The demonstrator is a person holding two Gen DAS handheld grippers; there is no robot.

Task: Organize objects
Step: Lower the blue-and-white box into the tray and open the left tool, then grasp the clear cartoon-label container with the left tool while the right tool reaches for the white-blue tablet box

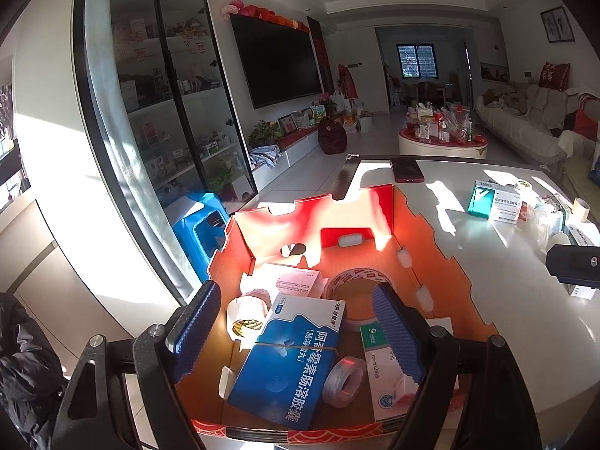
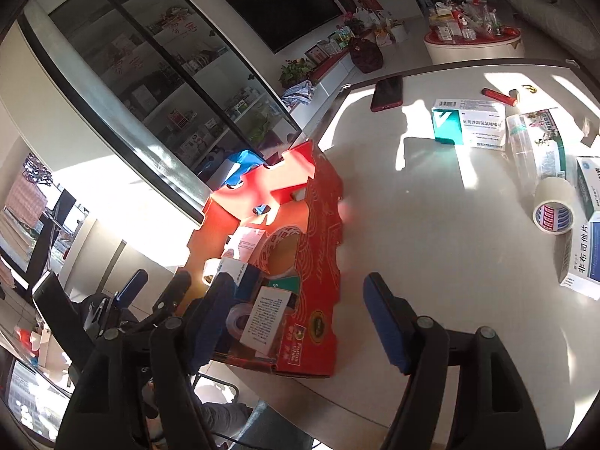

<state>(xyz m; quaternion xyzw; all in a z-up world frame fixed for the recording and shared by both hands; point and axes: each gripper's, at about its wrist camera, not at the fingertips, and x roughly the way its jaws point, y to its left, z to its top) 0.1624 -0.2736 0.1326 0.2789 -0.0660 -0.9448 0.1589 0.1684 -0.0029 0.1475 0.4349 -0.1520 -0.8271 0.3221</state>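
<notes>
Grippers [image 1: 296, 322] [image 2: 300, 318] tilt downward over box [image 1: 442, 247].

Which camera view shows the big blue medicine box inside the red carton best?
The left wrist view: the blue medicine box lies face up in the red carton, its white lettering plain. The right wrist view shows only a dark corner of it, behind the carton's wall and a finger of the hand-held gripper.

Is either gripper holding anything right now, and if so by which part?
Nothing is held. The left gripper hangs open over the red box; the right gripper is open and empty above the table.
</notes>
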